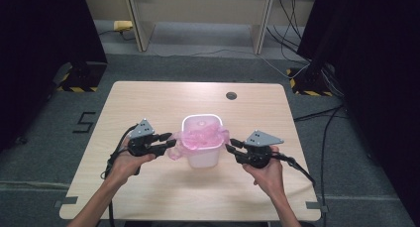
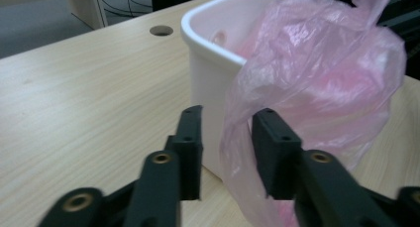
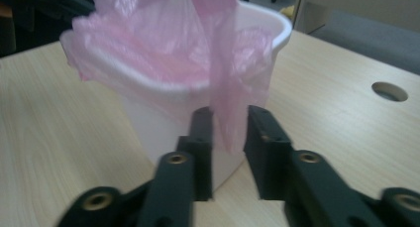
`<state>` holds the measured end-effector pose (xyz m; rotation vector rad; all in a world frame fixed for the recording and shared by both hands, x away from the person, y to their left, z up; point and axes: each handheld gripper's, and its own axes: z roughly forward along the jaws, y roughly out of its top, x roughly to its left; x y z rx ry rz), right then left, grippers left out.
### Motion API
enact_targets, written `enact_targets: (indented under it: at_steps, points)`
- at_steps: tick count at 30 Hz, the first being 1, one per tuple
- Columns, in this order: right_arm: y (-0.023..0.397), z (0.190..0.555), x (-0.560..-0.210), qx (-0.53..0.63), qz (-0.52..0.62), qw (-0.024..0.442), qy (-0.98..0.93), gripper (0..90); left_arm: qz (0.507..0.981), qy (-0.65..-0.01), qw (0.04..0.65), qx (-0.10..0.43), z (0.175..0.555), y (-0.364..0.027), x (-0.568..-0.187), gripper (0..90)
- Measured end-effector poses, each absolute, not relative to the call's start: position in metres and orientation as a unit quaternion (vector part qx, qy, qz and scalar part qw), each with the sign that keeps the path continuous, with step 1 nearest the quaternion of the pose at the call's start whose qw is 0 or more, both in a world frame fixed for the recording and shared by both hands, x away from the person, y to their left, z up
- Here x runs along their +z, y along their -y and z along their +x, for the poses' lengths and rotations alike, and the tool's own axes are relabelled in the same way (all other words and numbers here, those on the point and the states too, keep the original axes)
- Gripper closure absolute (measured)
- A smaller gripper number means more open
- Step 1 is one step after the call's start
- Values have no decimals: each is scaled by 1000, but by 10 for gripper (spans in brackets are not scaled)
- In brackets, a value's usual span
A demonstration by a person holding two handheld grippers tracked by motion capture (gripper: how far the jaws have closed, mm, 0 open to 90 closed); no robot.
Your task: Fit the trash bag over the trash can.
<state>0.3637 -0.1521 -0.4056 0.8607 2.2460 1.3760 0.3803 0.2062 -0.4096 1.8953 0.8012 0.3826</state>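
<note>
While a pink plastic bag liner (image 1: 198, 138) is being fitted into a small white plastic bin (image 1: 203, 155) at the centre of the frame, both grippers work its overhanging edges. At centre left, the left gripper (image 1: 171, 140) stands beside the bin's left wall; in the left gripper view its jaws are parted, with a hanging fold of the film (image 2: 317, 98) between them, close to the right-hand pad, though whether it is pinched cannot be told. At centre right, the right gripper (image 1: 229, 146) faces the opposite wall; in the right gripper view a narrow strip of bag (image 3: 223, 103) hangs between its parted jaws, apparently not clamped. To do this step well, each fold should probably be caught low, then drawn outward and down evenly on both sides, so the film seats over the rim without tearing or tipping the light bin. The bag is thin, crinkled and translucent; the bin is smooth, glossy, rounded-square with a rolled lip; the table (image 1: 148, 103) is pale wood-grain laminate.
</note>
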Motion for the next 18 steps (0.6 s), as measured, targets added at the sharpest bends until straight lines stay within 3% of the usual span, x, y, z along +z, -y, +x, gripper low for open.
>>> enact_targets:
  at_steps: [1,3,14,17,18]
  points:
    - [154,361,-398,497,309,190,-788,542,783,-326,502,169,378,-205,-404,550]
    - [155,360,-390,510,305,187,-782,498,784,-322,503,170,377,-205,-402,533]
    - [141,365,-366,519,256,209,-788,413,785,-305,510,177,379,-195,-390,525]
    - [133,368,-364,515,230,210,-799,515,784,-305,512,177,380,-194,-389,528]
    - [130,372,-363,505,212,213,-809,639,782,-305,513,177,380,-194,-389,526]
